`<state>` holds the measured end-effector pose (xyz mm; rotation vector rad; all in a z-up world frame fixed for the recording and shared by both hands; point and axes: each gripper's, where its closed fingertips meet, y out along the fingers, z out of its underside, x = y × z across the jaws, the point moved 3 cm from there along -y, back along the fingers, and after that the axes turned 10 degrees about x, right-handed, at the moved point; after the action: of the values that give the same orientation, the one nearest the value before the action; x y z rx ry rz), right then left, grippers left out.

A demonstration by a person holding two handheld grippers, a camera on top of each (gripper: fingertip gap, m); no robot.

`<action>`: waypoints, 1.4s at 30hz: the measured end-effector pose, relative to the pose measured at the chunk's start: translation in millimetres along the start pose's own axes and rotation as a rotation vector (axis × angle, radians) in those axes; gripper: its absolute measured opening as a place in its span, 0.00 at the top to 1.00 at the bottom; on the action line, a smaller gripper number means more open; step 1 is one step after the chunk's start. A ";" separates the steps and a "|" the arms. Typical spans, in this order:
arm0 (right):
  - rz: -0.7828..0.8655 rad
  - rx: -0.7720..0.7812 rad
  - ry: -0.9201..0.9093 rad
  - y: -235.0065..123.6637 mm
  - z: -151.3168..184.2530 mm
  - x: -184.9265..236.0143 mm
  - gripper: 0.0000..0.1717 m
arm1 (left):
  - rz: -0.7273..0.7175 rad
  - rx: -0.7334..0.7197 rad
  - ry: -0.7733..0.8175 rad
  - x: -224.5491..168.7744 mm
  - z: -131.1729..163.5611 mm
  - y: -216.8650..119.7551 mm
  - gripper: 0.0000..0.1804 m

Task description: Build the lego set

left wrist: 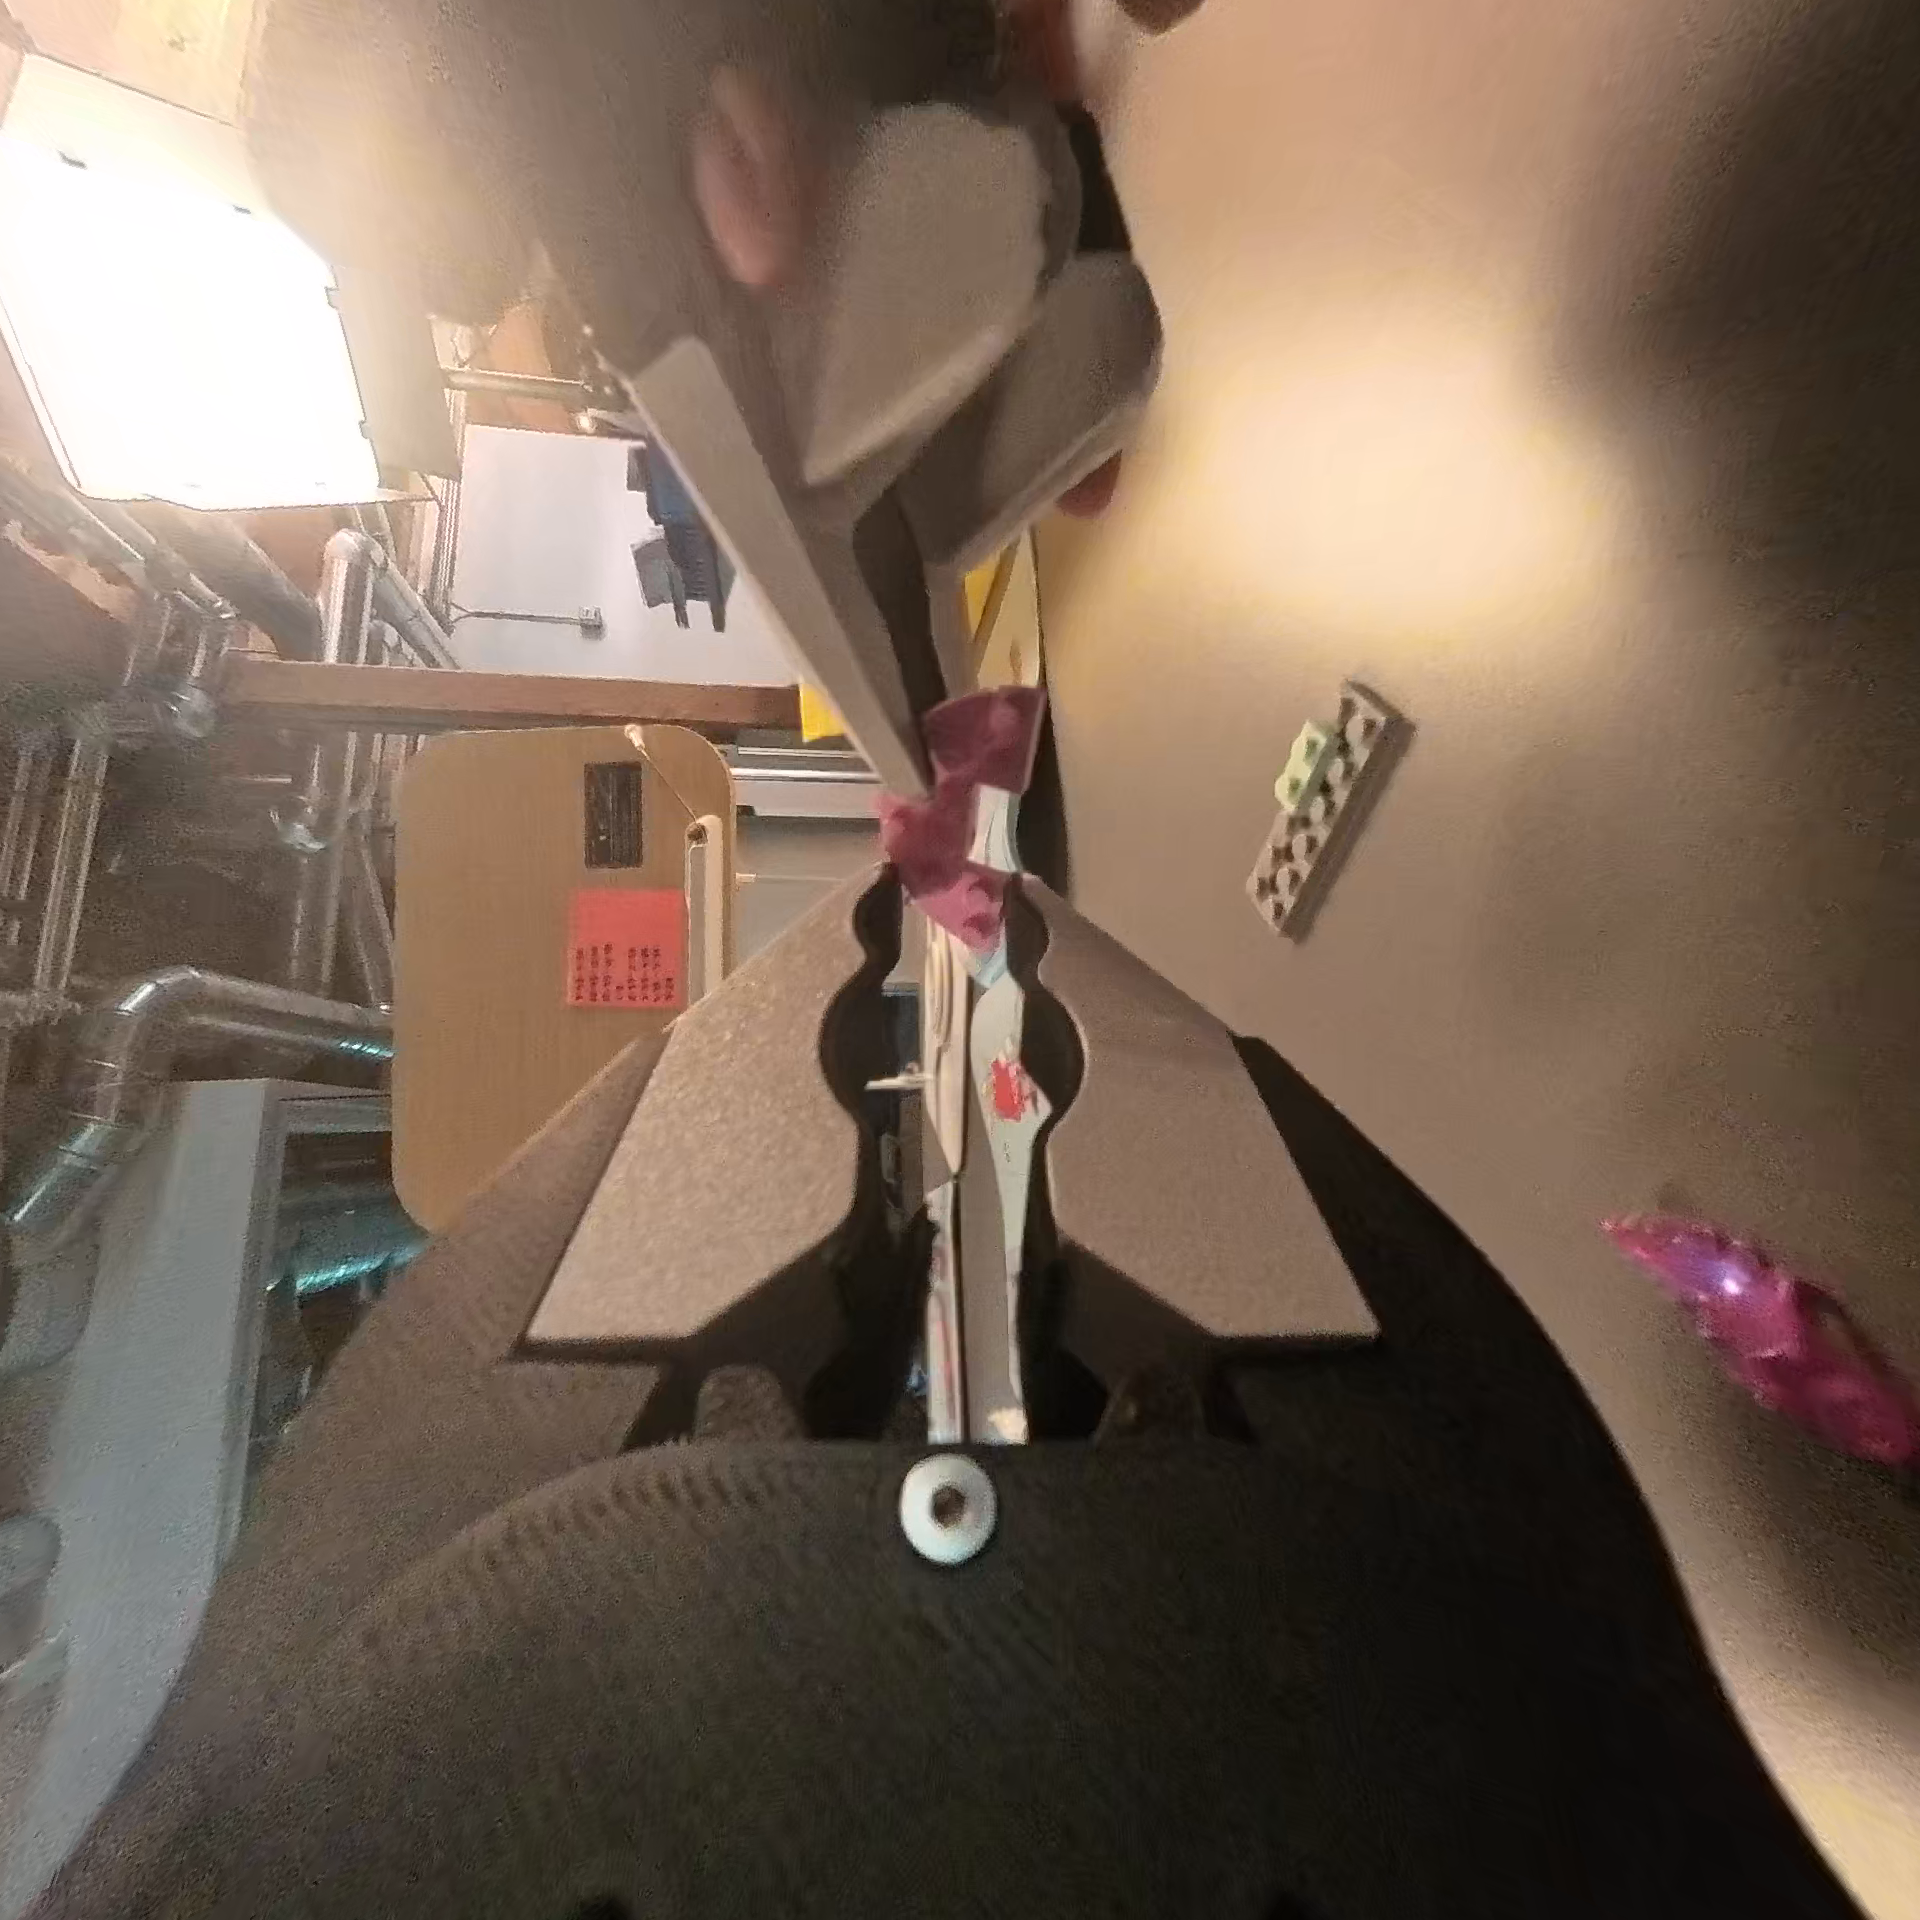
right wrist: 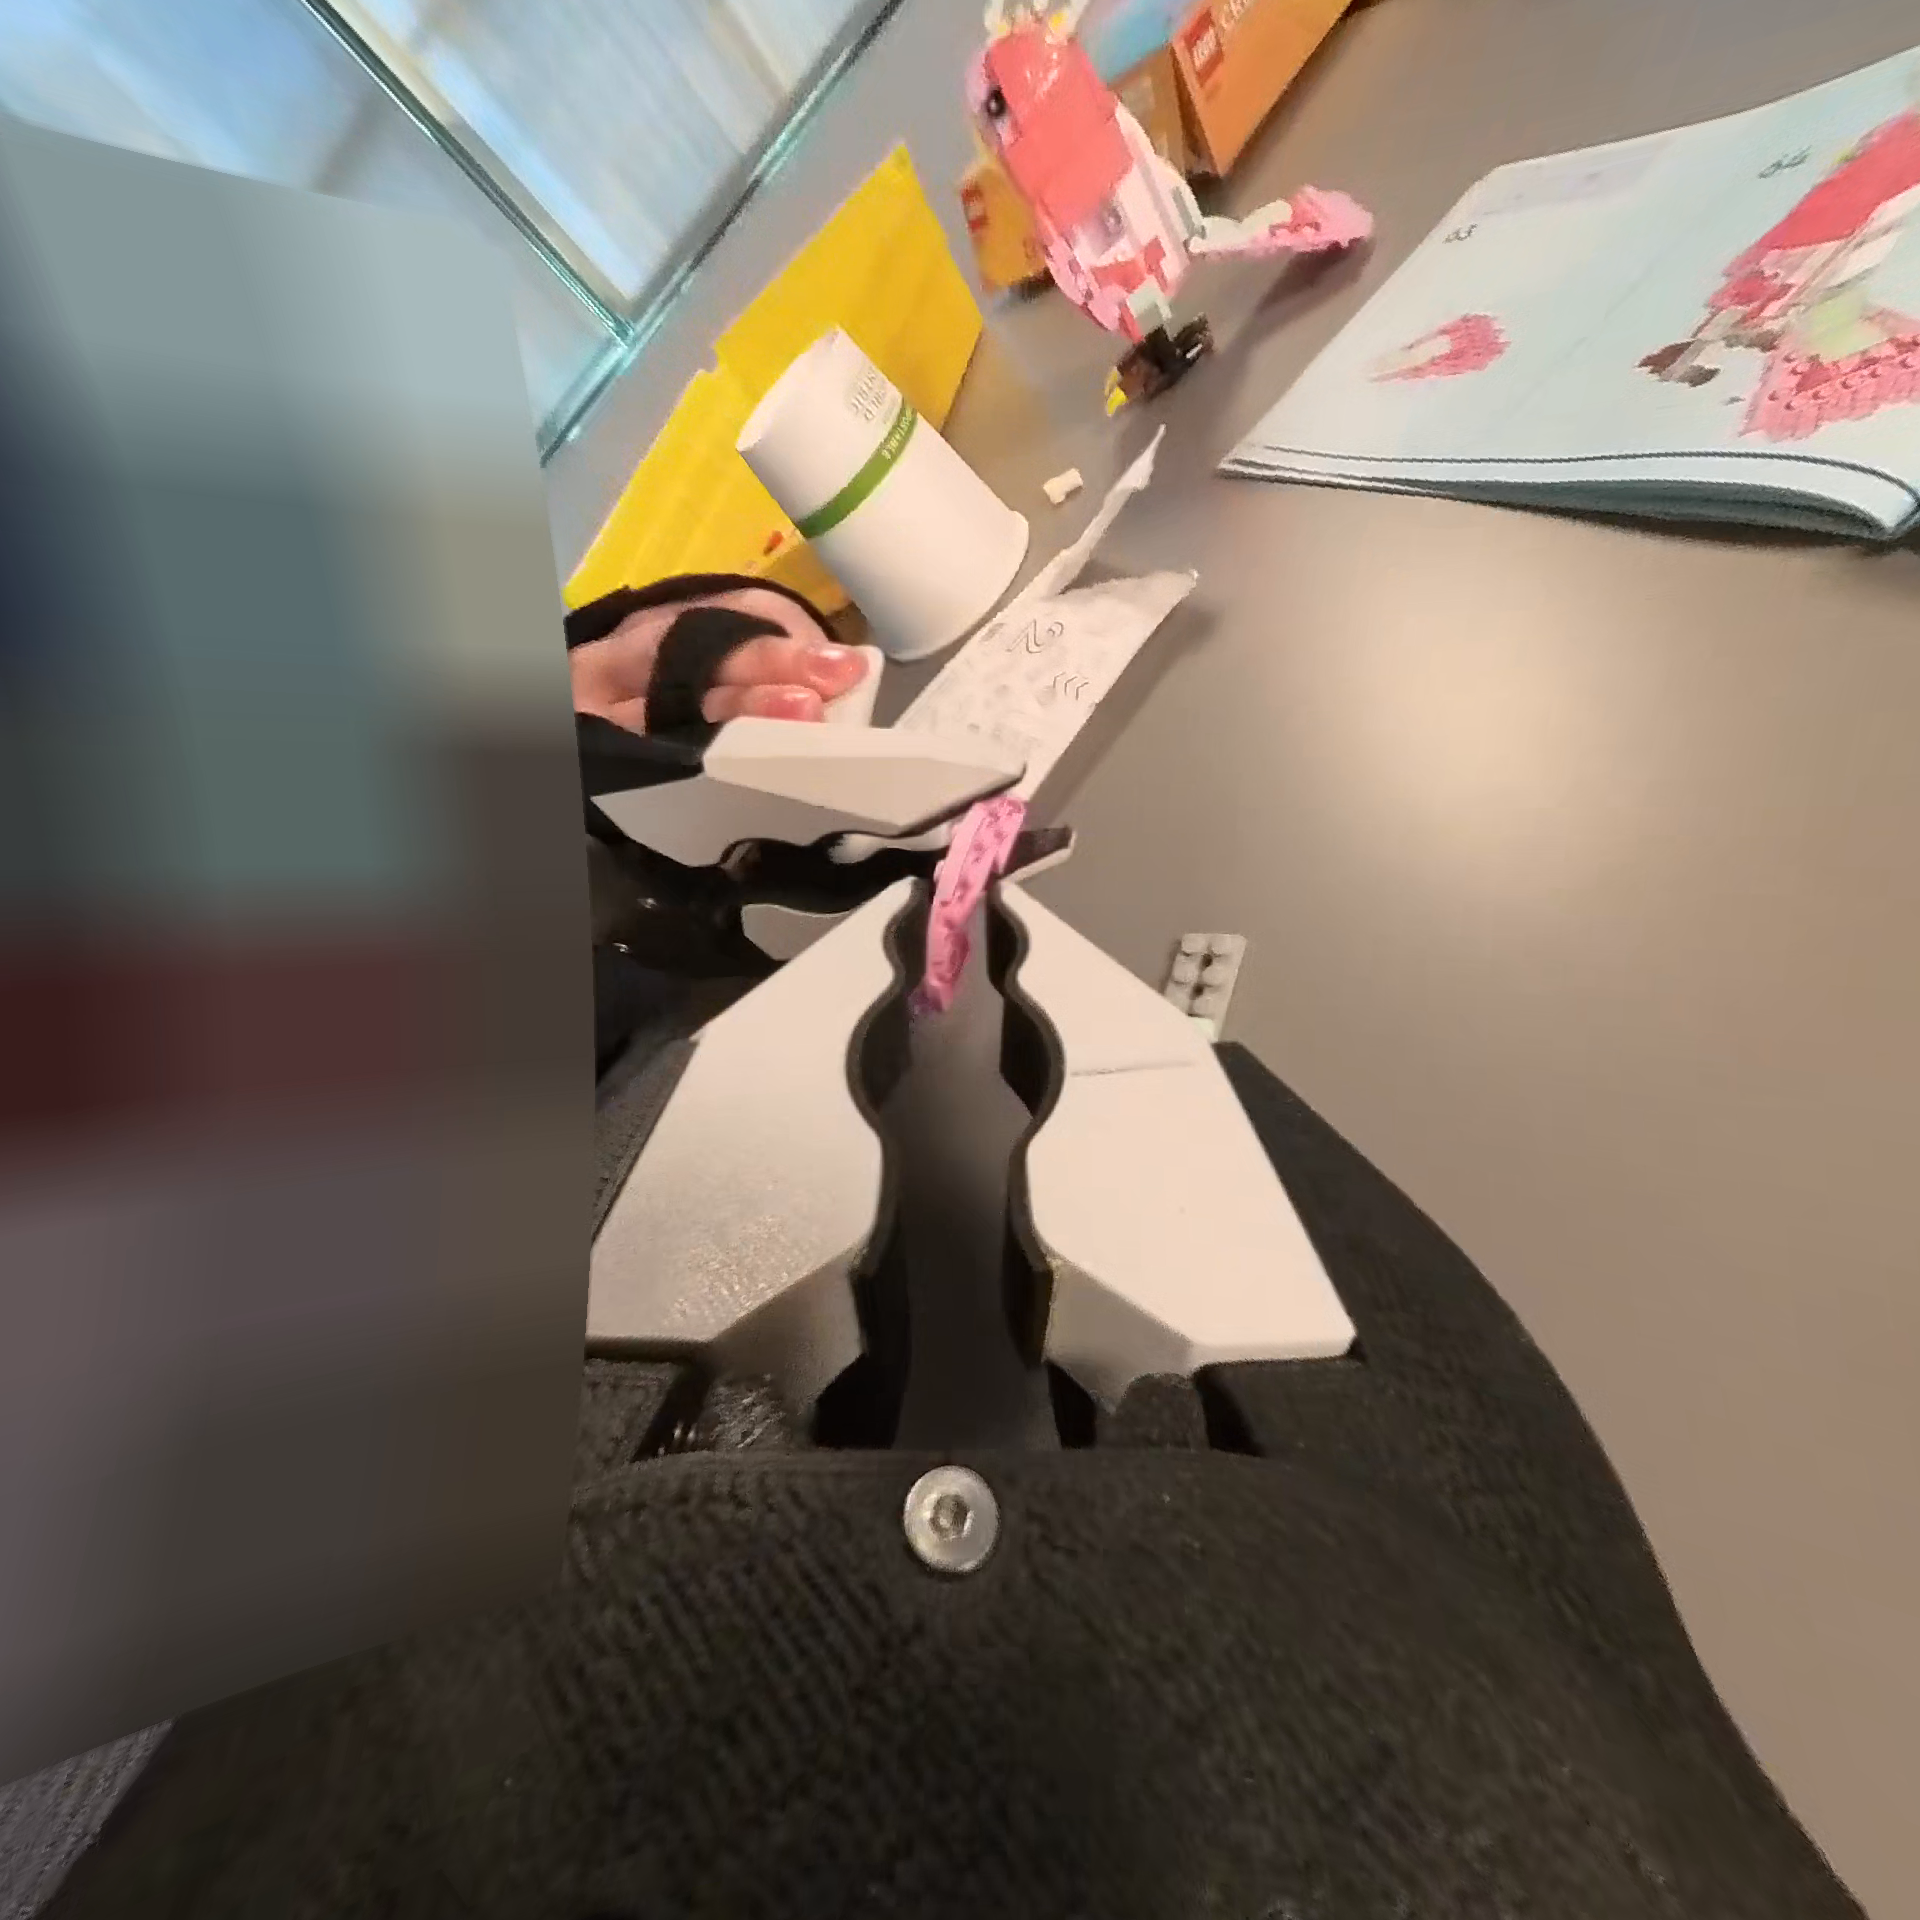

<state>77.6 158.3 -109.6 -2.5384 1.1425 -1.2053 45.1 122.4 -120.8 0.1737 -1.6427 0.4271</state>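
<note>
A small pink brick piece [right wrist: 961, 914] is held above the grey table [right wrist: 1507, 831] by both grippers. In the right wrist view my right gripper [right wrist: 958, 896] is shut on its lower part. My left gripper [right wrist: 1013, 821] comes in from the left and is shut on its upper end. In the left wrist view the pink piece [left wrist: 951, 862] sits between the tips of my left gripper [left wrist: 956, 883]. The right gripper [left wrist: 914, 779] reaches down from the upper left and pinches its far part. A person's hand [right wrist: 748, 675] holds the left gripper.
A grey studded plate [left wrist: 1325, 810] with a green brick lies on the table, as does a loose pink piece [left wrist: 1787, 1340]. A pink brick bird [right wrist: 1091, 208], an open booklet [right wrist: 1610, 364], a tipped white cup [right wrist: 894, 499], yellow paper [right wrist: 831, 364] and a printed wrapper [right wrist: 1039, 665] lie beyond. Left and right tips are no more than a few centimetres apart.
</note>
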 end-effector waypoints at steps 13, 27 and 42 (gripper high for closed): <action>0.267 0.310 0.172 -25.3 29.9 -67.7 0.98 | 0.385 -0.009 -0.635 -1.6 16.5 6.9 0.75; 0.640 0.371 -0.350 18.3 35.9 -37.7 0.76 | 0.405 -0.002 -0.804 2.3 37.2 4.5 0.74; 0.580 -0.096 -0.355 28.0 -8.4 -3.7 0.92 | 0.332 -0.056 -0.824 1.3 16.1 0.2 0.58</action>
<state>53.8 142.6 -117.1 -2.1122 1.6890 -0.5484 30.0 116.8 -120.6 0.0262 -2.5089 0.6060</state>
